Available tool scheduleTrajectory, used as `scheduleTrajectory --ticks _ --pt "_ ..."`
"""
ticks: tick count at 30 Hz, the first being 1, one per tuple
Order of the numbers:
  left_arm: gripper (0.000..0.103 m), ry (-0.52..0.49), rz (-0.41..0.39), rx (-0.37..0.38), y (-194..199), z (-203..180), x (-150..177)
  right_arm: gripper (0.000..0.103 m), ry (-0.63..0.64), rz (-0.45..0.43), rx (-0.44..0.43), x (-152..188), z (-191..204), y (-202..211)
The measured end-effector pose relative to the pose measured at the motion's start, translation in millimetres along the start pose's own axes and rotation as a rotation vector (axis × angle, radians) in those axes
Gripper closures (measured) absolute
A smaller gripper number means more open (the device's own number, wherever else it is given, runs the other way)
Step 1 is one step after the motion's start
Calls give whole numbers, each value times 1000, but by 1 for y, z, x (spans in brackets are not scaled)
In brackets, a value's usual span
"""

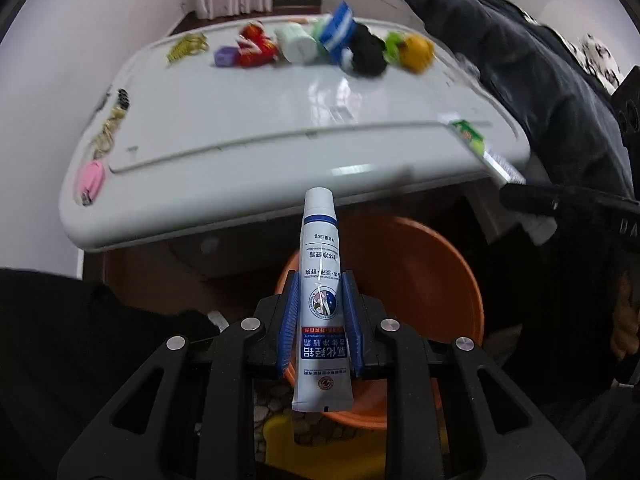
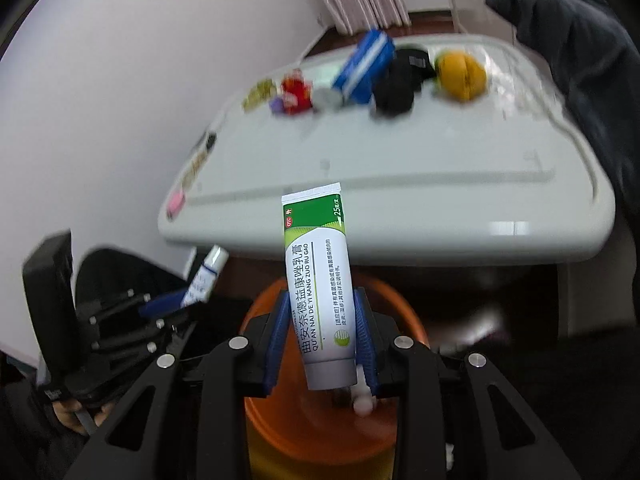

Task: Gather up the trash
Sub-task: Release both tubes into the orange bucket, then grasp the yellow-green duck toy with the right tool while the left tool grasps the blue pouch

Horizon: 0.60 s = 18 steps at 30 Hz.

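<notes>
Clamped between left gripper (image 1: 320, 316) blue fingers (image 1: 289, 320): white squeeze tube with blue band (image 1: 319, 280), Chinese lettering, poised over round orange plastic basin (image 1: 420, 276) below white tabletop (image 1: 280, 120). Pinched in right gripper (image 2: 322, 334): white-and-green ointment tube (image 2: 320, 276), "QU AN NAI DE YI KANG ZUO RU GAO", "OTC". Carrying step, seemingly; next, release both into basin.

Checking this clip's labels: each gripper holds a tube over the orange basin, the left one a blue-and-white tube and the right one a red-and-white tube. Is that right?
Not quite. The right gripper holds a green-and-white tube, not a red-and-white one, as the right wrist view shows. The rest stands: the left gripper holds a blue-and-white tube, and both are over the orange basin.
</notes>
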State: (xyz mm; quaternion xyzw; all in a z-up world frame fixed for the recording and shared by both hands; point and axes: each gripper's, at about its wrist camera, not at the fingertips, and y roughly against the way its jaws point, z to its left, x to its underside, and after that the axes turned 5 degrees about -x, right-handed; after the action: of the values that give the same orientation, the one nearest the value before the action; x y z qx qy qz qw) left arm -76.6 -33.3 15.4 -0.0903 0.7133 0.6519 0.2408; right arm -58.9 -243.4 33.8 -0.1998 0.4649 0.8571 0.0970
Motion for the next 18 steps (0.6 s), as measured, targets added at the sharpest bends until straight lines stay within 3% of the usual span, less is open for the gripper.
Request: scheduleTrajectory --ticks 4,5,6,7,12,18 --pt "78 -29 39 40 -5 -7 4 68 -32 77 -8 22 -3 -13" --pt "60 -30 60 53 -9 -8 4 62 -41 91 -6 24 -5 -17" --pt "43 -31 80 56 -13 -10 7 41 -56 110 14 25 -8 -22" --pt "17 -29 100 50 -19 -10 8 34 -67 108 45 25 -10 -23" --pt "16 18 114 46 -22 0 5 34 -58 30 58 0 -14 -7" --pt "16 65 38 6 -22 12 -34 34 -11 -128 169 -84 -40 10"
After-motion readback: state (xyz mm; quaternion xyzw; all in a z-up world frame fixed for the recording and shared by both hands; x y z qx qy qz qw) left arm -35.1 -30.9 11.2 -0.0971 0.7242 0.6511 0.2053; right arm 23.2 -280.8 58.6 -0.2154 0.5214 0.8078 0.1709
